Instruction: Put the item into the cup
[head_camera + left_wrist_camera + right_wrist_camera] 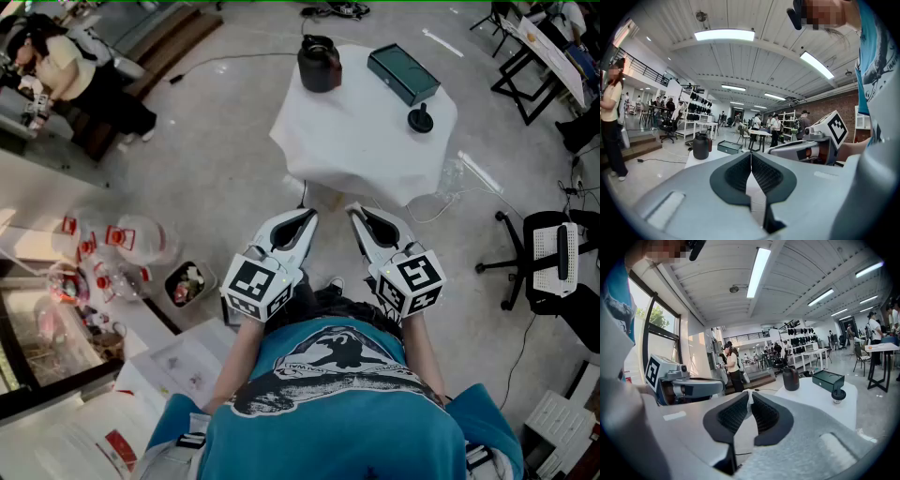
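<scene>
A small table under a white cloth [361, 141] stands ahead of me on the floor. On it are a dark cup [320, 64], a dark green box [403, 74] and a small black knob-shaped item [421, 119]. Both grippers are held close to my body, short of the table and touching nothing. My left gripper [309, 217] has its jaws together and empty, as the left gripper view [751, 154] shows. My right gripper [354, 212] is shut too, with nothing between its pads [749, 393]. The cup [791, 378] and item [838, 395] lie well beyond it.
An office chair [553, 253] stands at the right, a folding stand [525, 56] at top right. Plastic bottles [112, 248] and a small bin [189, 283] clutter the floor on the left. A seated person [56, 61] is at top left. Cables trail across the floor by the table.
</scene>
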Available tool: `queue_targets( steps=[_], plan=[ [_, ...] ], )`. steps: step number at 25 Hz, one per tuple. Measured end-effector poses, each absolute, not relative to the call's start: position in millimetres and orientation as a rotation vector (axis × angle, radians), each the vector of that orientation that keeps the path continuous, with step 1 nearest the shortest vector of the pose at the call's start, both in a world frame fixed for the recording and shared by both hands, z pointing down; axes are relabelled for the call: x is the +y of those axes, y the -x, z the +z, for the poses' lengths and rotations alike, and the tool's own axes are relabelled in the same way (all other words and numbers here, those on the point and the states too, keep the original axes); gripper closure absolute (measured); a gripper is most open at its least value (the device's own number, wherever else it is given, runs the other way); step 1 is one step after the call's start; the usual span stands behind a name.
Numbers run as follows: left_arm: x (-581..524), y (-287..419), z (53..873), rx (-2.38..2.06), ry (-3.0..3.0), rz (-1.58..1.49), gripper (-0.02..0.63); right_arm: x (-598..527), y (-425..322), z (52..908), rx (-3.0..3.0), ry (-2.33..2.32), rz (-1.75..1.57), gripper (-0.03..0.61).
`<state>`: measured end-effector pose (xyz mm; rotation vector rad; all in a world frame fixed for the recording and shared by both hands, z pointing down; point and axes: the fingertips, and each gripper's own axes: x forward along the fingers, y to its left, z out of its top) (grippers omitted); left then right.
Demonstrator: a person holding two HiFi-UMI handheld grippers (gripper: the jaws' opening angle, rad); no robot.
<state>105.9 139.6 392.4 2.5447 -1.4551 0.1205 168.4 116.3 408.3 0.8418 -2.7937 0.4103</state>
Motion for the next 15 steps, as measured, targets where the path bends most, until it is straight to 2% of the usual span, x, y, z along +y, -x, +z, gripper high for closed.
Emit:
queue_targets(
  steps=[15],
  plan=[
    [149, -119, 393, -1.438, -2.547, 0.132, 0.607, 126, -177, 413, -2.801, -0.85, 0.452, 0.551]
  ],
)
